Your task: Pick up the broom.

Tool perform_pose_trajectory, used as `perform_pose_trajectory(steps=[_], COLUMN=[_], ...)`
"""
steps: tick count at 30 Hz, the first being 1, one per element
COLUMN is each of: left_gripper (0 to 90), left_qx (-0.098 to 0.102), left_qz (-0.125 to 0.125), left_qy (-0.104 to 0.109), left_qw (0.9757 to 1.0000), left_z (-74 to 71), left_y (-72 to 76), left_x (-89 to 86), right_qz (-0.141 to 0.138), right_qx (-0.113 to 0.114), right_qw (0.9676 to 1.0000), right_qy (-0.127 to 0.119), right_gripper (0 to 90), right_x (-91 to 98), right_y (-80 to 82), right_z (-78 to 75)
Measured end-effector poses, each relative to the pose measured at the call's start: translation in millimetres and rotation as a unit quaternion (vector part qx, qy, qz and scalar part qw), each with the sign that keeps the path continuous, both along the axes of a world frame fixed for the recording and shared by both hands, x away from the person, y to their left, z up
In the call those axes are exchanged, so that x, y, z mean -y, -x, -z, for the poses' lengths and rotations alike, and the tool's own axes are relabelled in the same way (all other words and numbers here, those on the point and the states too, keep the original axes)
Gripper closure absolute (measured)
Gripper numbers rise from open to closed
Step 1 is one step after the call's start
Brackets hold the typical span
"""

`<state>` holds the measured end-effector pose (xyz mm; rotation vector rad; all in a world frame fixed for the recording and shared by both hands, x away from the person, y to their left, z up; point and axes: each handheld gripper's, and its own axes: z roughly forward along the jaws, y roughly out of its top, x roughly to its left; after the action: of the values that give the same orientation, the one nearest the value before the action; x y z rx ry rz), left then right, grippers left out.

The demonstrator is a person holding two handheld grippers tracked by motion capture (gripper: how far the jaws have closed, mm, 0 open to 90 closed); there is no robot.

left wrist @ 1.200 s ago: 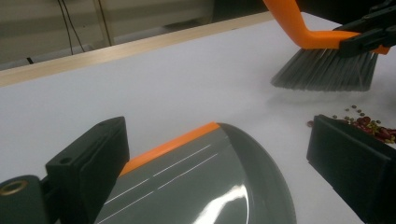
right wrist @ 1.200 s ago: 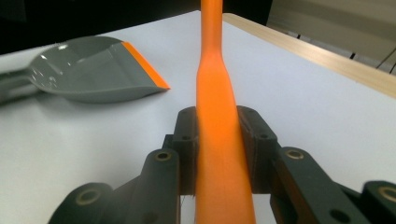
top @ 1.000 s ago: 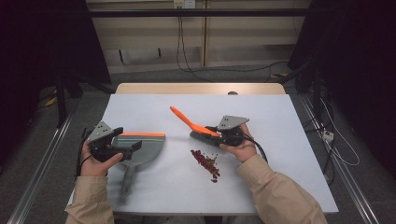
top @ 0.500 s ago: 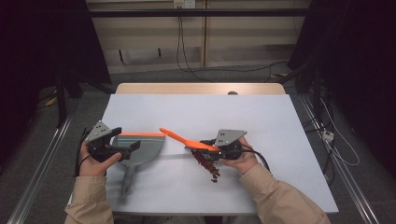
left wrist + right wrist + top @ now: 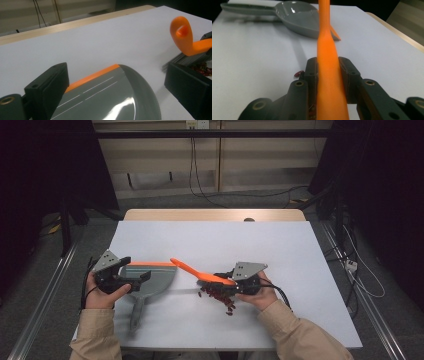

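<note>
From the high view, your left gripper sits over the near left part of the grey dustpan, which lies flat on the white table with its orange lip along the far edge and its handle running back toward you. Your right gripper is to the right of the dustpan, clamped on the orange brush, whose handle slants up and away toward the dustpan's right corner. Directly under the brush head and just right of the dustpan lies a small heap of dark red bits, with a few strays trailing toward you. In the left gripper view, your jaws stand wide apart over the dustpan, one on each side of the pan, and the pads do not press on it; the orange lip runs between them, and to the right of the dustpan you see the looped end of the brush handle with grey bristles below it and the red bits at the edge. In the right gripper view, your jaws are closed tight on the brush handle, which rises straight up the middle; the dustpan lies beyond it, handle off to the left, and one red bit rests on the table just left of the jaws.
</note>
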<state>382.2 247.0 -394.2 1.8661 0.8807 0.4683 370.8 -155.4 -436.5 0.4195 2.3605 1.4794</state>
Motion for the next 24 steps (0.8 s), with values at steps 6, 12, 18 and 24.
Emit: perform_pose_trajectory(steps=[6,12,18,24], left_gripper=[5.6,5.6,5.6,5.6], left_qx=[0.000,-0.001,-0.001,-0.001], left_qz=[0.001,-0.001,-0.002,-0.003], left_qy=[-0.003,-0.001,-0.002,-0.001], left_qw=[1.0000,1.0000,1.0000,1.0000], left_z=[0.3,0.8,0.6,0.6], left_y=[-0.6,-0.6,-0.4,-0.5], left_x=[-0.5,-0.7,-1.5,-1.5], right_qz=[0.000,-0.027,-0.072,-0.100], right_qx=[-0.004,-0.030,-0.068,-0.107], right_qw=[0.9991,0.9976,0.9924,0.9874], right_qy=[-0.041,-0.057,-0.073,-0.062], right_gripper=[71.7,71.7,71.8,71.8], right_x=[8.0,7.3,1.7,1.2], right_y=[-4.1,11.4,37.2,43.0], right_z=[-10.8,-21.7,-15.3,3.1])
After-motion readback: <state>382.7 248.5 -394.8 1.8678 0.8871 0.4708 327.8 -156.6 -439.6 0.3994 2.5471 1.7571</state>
